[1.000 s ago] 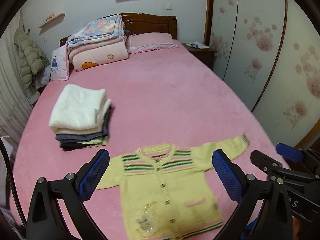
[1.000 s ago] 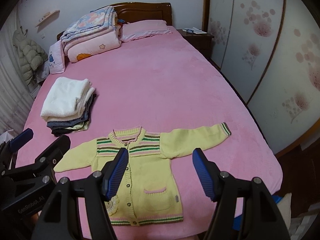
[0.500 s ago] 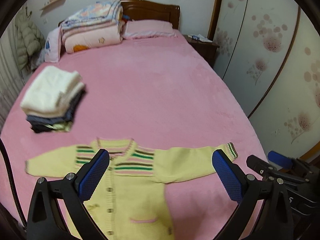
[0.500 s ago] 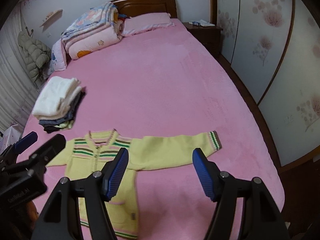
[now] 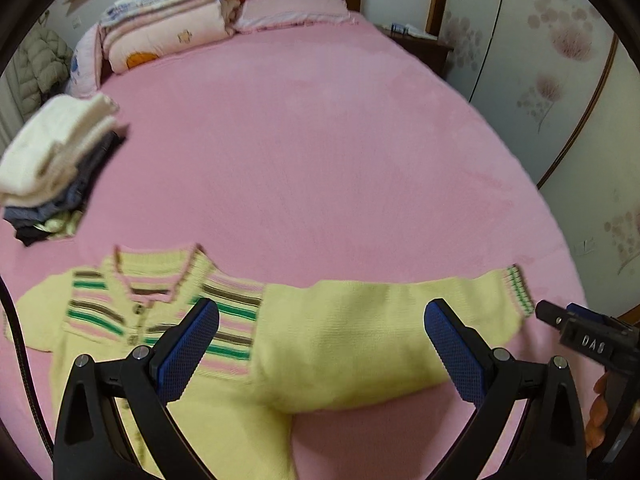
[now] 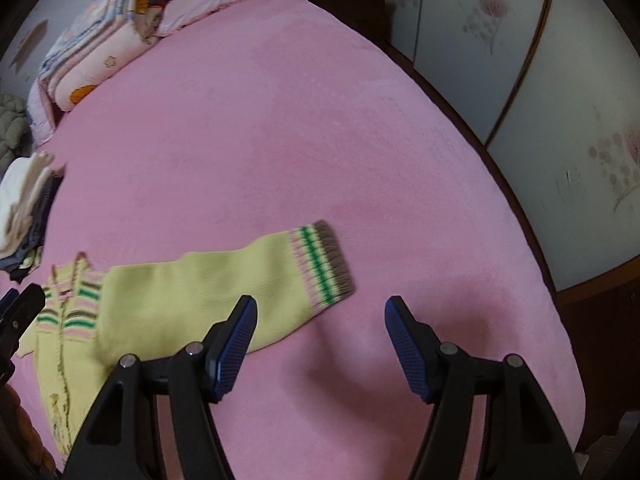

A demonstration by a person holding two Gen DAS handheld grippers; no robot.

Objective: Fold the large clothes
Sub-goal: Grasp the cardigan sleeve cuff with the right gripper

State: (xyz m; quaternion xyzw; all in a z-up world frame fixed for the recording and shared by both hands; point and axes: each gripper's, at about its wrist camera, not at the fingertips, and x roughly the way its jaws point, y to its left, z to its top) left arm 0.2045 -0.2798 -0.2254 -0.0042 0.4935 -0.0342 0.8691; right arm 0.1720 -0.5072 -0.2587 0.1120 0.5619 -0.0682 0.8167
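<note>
Left wrist view had the folded stack (image 5: 56,168) far left on the pink bed (image 5: 320,140), then your yellow cardigan (image 5: 248,344) lying flat near the edge, and your left gripper (image 5: 322,344) spread wide over its outstretched sleeve. Over on the right, your right gripper (image 6: 320,344) was gaping too, empty, just beside the striped cuff (image 6: 324,266).

Home bedroom: bed (image 5: 320,140), pillow (image 5: 292,10).
</note>
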